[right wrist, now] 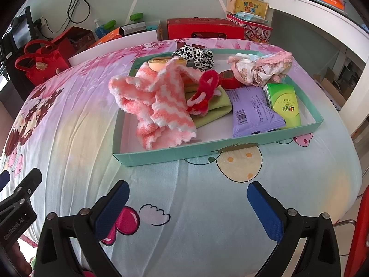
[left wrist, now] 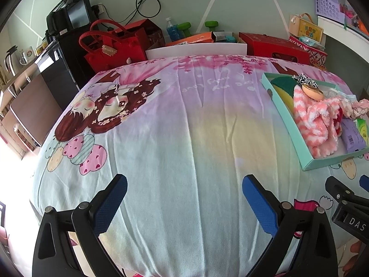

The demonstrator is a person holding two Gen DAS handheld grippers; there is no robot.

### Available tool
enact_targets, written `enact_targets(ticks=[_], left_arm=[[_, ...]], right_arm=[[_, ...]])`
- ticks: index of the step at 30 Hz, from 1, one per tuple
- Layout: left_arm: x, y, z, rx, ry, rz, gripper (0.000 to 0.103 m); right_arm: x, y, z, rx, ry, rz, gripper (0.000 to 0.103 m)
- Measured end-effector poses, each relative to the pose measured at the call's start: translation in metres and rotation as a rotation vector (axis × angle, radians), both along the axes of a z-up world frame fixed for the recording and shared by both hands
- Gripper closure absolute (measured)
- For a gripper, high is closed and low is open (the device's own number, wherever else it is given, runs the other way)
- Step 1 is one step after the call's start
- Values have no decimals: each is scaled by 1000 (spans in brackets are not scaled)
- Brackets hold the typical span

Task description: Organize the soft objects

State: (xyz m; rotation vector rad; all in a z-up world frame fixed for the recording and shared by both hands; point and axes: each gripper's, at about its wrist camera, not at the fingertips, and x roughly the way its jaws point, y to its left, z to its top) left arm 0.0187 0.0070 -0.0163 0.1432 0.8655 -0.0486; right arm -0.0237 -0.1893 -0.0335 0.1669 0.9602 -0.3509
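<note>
A shallow teal tray [right wrist: 175,155] sits on the cartoon-print bedsheet [right wrist: 196,207]. It holds pink-and-white fuzzy socks [right wrist: 159,106], a red scrunchie [right wrist: 205,87], a green cloth [right wrist: 214,108], a leopard-print scrunchie [right wrist: 196,56], a pink frilly cloth [right wrist: 260,68], a purple packet [right wrist: 251,110] and a green tissue pack [right wrist: 284,103]. My right gripper [right wrist: 188,207] is open and empty, in front of the tray. My left gripper [left wrist: 184,198] is open and empty over bare sheet, left of the tray [left wrist: 293,138]. The right gripper's tip shows in the left wrist view [left wrist: 346,191].
Behind the bed stand a red felt bag [left wrist: 113,48], red boxes [left wrist: 274,46], a blue bottle [left wrist: 171,31] and green dumbbells [left wrist: 184,26]. A black cabinet [left wrist: 66,53] is at the left. A white desk [right wrist: 318,16] curves along the right.
</note>
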Motion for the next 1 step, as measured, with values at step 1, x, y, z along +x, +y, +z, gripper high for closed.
enact_targets(ticks=[1], left_arm=[[0, -1, 0, 1, -1, -3, 3]], right_arm=[[0, 0, -1, 0, 0, -1, 0]])
